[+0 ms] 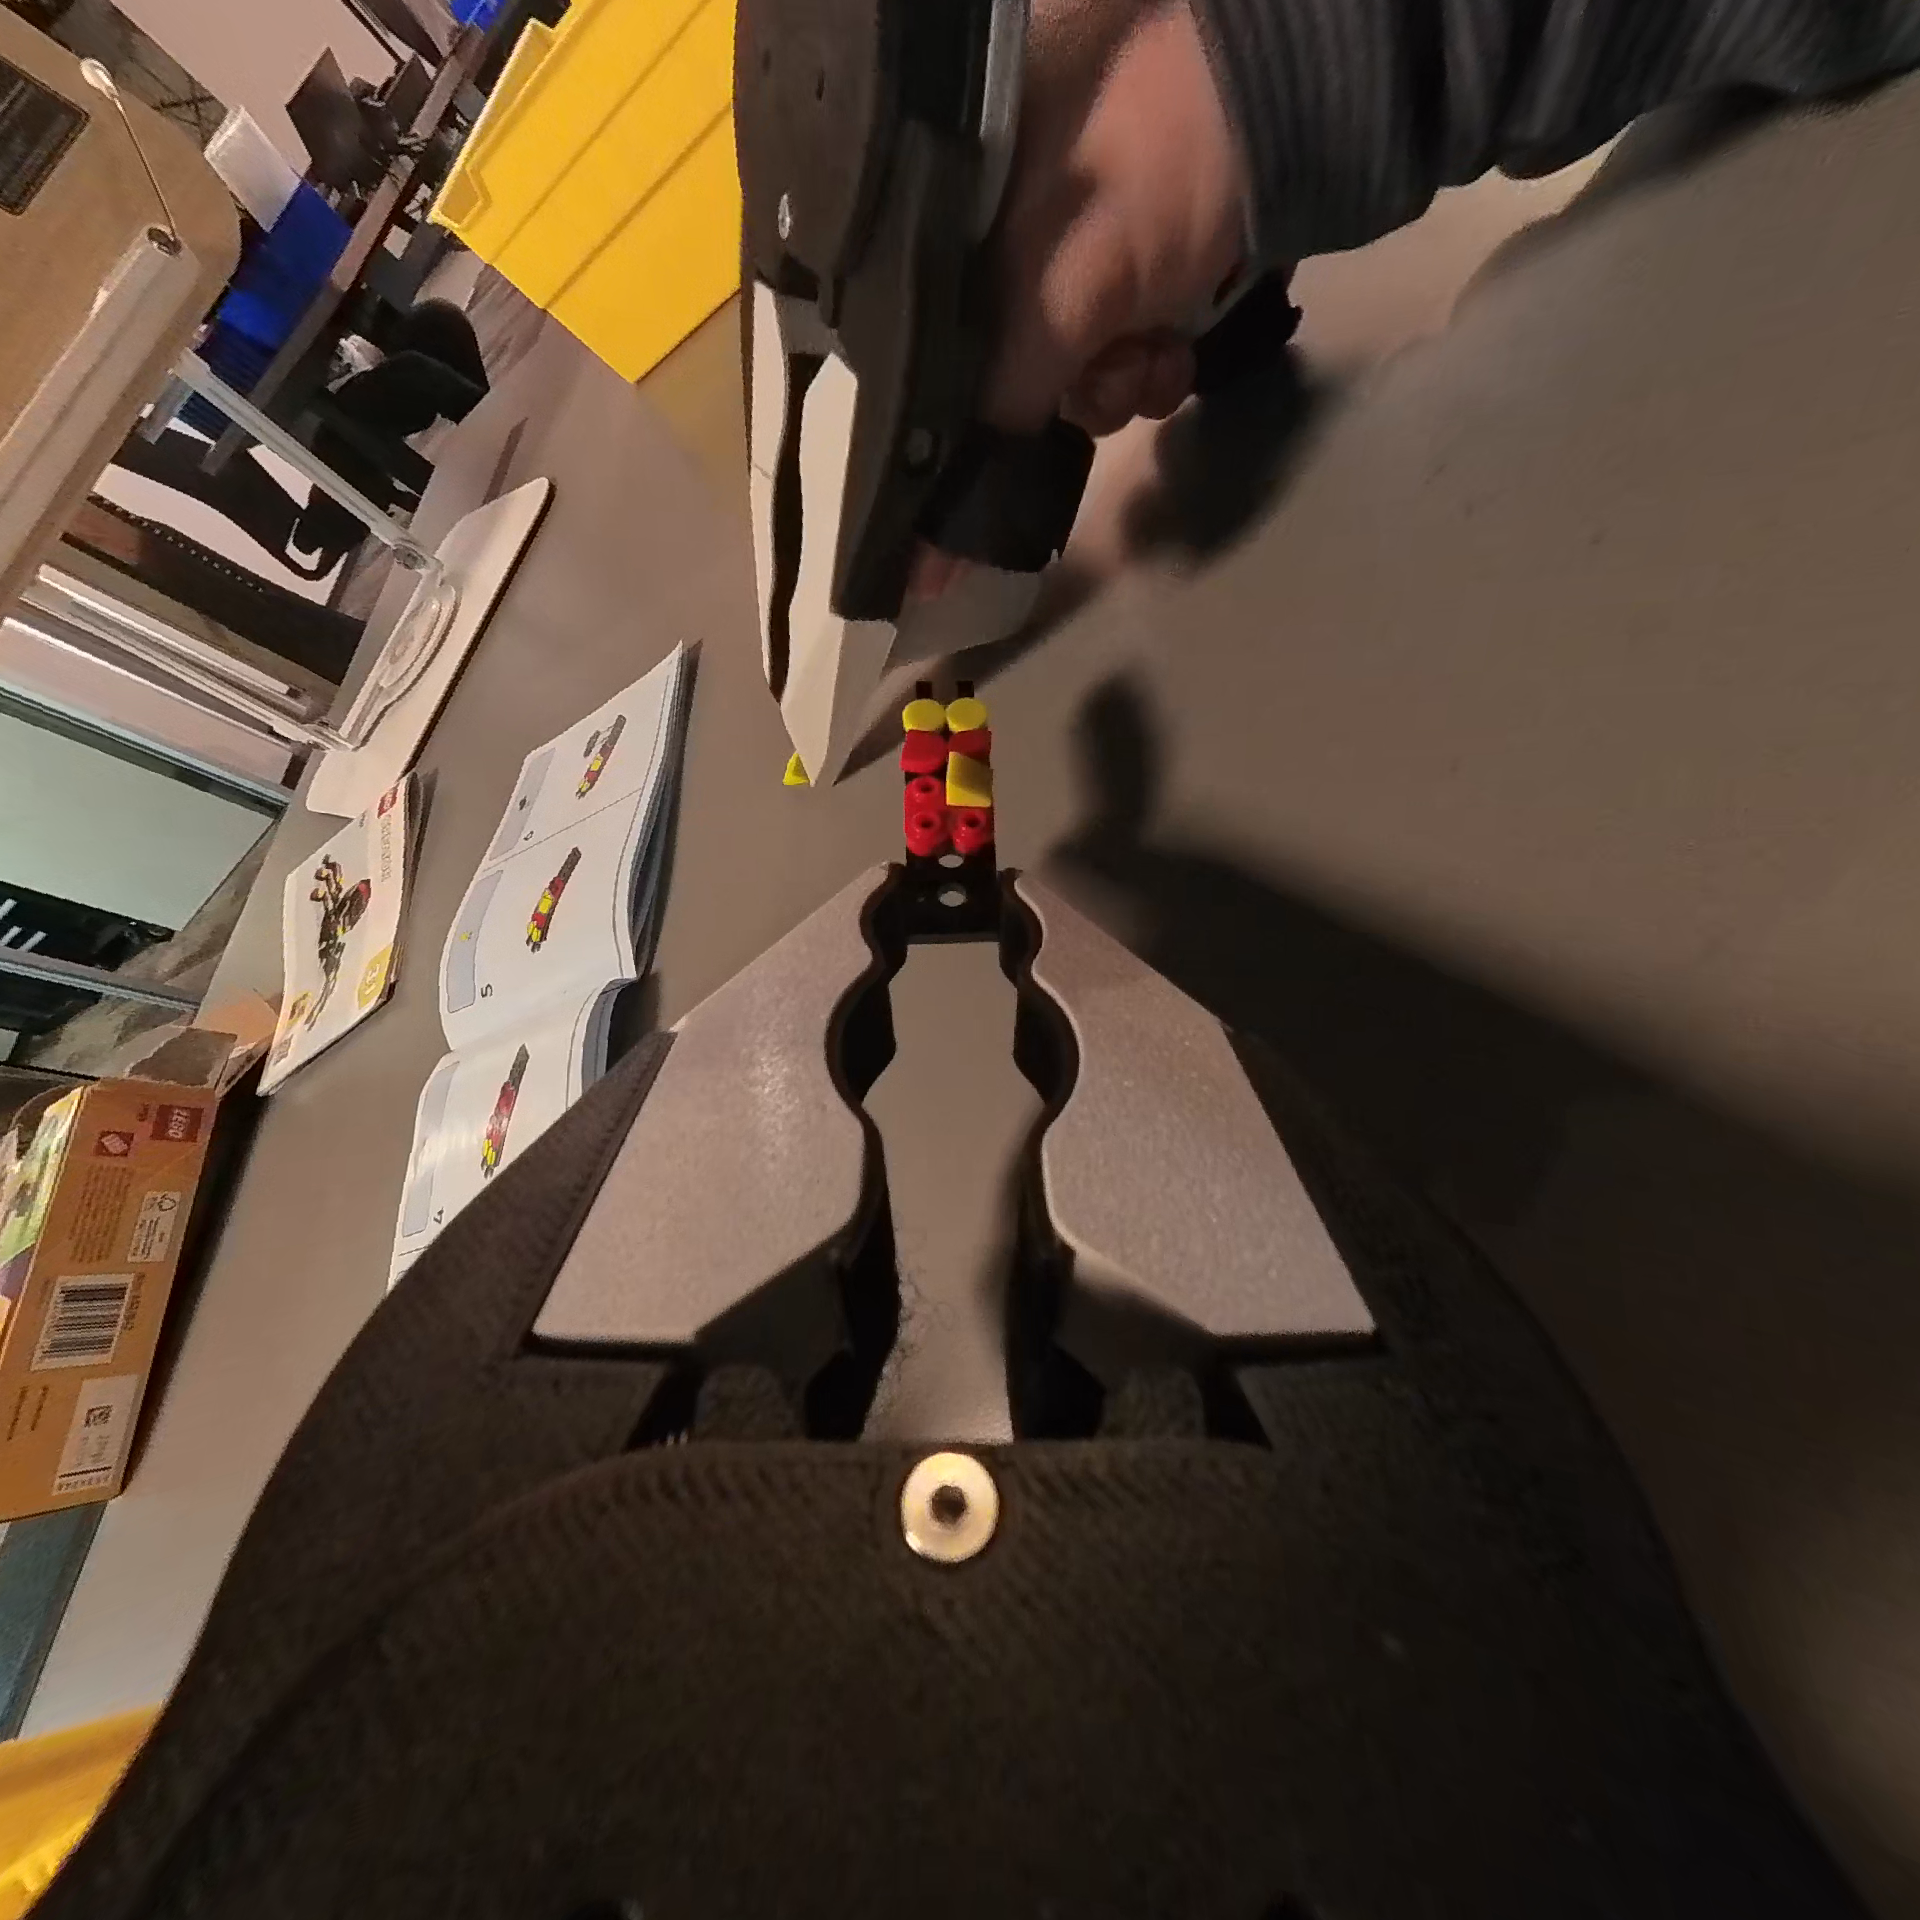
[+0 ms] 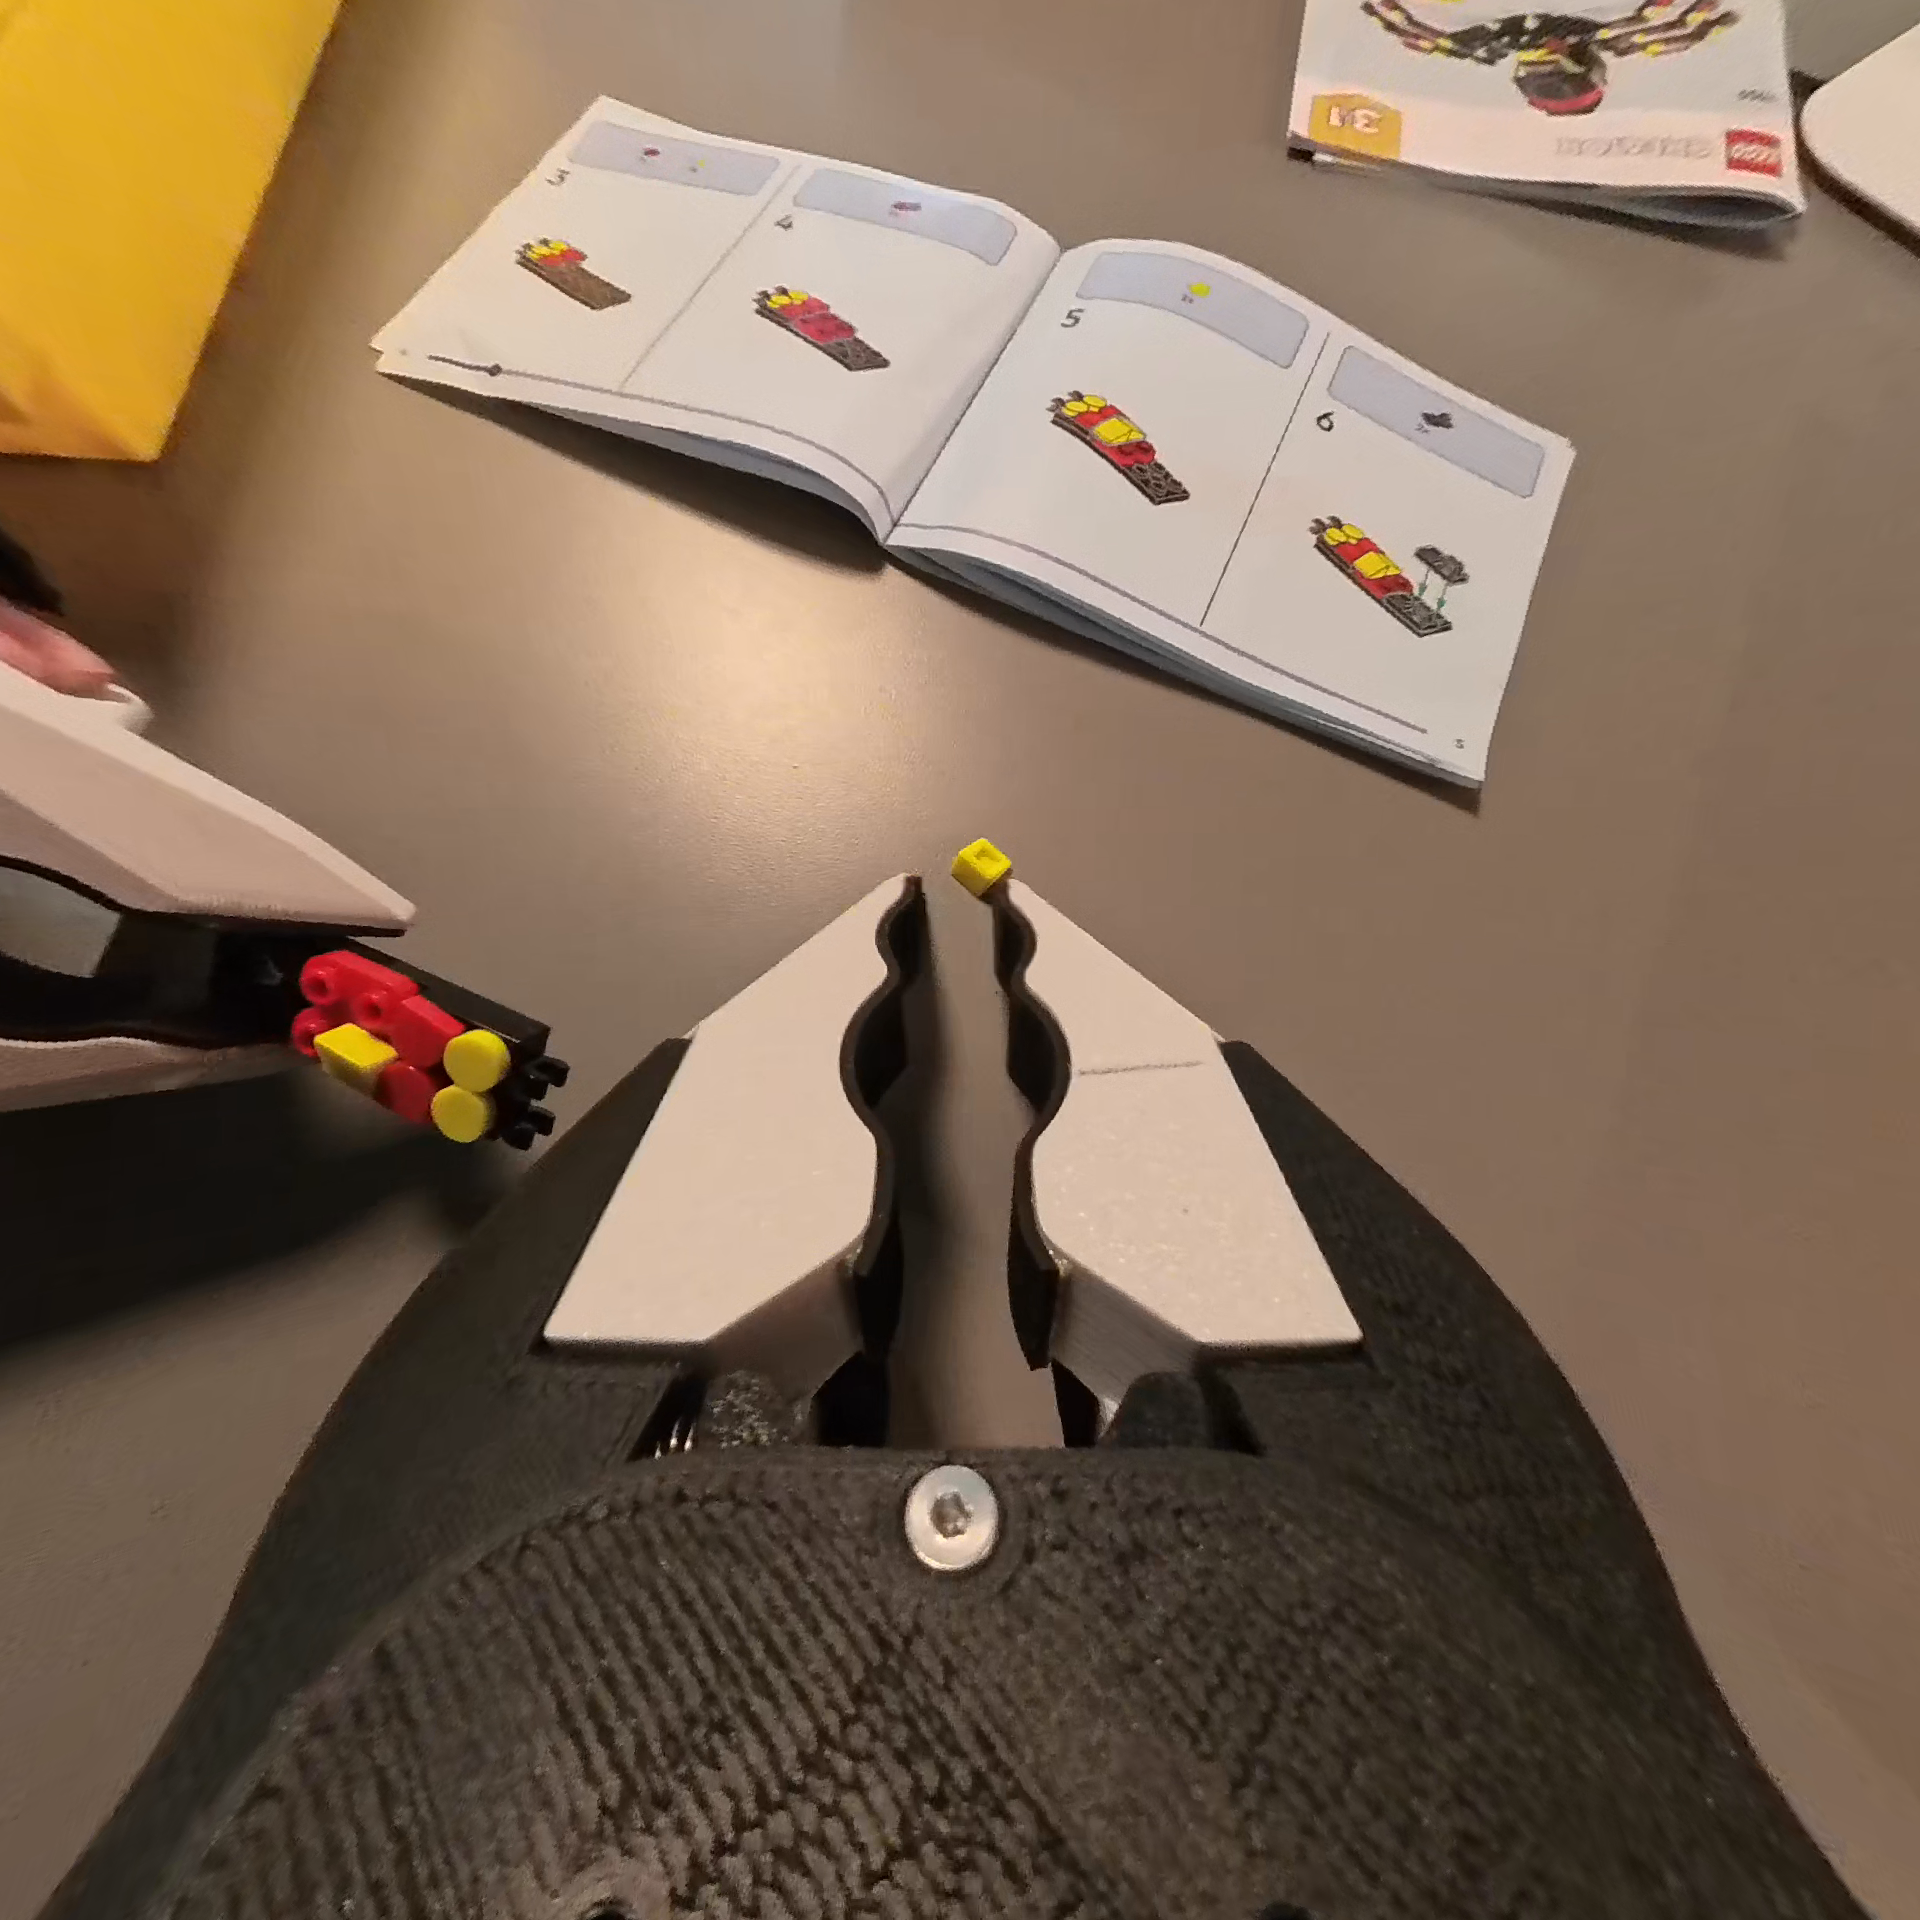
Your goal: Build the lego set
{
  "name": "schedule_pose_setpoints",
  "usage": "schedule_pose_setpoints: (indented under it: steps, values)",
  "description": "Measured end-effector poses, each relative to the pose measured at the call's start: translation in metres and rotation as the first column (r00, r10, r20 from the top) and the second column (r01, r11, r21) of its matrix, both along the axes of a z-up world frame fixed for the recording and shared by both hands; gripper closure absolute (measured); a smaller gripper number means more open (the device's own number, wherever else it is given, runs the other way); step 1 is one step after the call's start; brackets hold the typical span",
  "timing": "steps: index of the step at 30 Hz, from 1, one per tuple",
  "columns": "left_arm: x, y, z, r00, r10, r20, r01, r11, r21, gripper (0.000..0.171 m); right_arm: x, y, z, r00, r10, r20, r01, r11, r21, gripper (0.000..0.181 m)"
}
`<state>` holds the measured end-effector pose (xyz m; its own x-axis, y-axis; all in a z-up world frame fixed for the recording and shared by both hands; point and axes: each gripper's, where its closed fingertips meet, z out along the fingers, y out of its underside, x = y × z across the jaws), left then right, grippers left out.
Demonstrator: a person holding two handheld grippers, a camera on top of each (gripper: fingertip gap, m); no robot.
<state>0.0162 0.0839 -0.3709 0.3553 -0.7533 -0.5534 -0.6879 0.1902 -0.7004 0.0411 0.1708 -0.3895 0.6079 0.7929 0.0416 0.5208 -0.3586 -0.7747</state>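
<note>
My left gripper point(image 1: 951, 883) is shut on the near end of a black plate that carries red and yellow Lego pieces, the assembly point(image 1: 948, 790). It holds the assembly level just above the grey table. The assembly also shows at the left of the right wrist view point(image 2: 416, 1049), sticking out from the left gripper's fingers point(image 2: 208, 852). My right gripper point(image 2: 958, 888) is open by a narrow gap and empty, tips down at the table. A tiny yellow piece point(image 2: 982, 865) lies on the table, touching its right fingertip. In the left wrist view this piece point(image 1: 795, 771) sits beside the right gripper's tips point(image 1: 831, 769).
An open instruction booklet point(image 2: 987, 416) lies beyond the right gripper, and a second, closed booklet point(image 2: 1548, 114) lies farther back. A yellow bin point(image 2: 125, 208) stands at the left. A cardboard Lego box point(image 1: 94, 1278) and a white board point(image 1: 436, 644) are at the table's side. Left tips to right tips: about 9 cm.
</note>
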Motion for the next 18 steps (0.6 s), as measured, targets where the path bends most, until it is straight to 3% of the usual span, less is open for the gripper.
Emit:
schedule_pose_setpoints:
  steps: [8,18]
  values:
    - [0.001,-0.001,-0.001,1.000,-0.004,-0.012,0.004,1.000,0.002,0.155,-0.001,0.006,0.000,1.000,-0.023,-0.007,0.023,1.000,-0.010,0.164]
    - [0.001,-0.002,-0.002,1.000,-0.008,-0.019,0.008,1.000,0.006,0.155,0.003,0.011,0.000,0.996,-0.091,0.024,0.090,0.995,0.030,0.170]
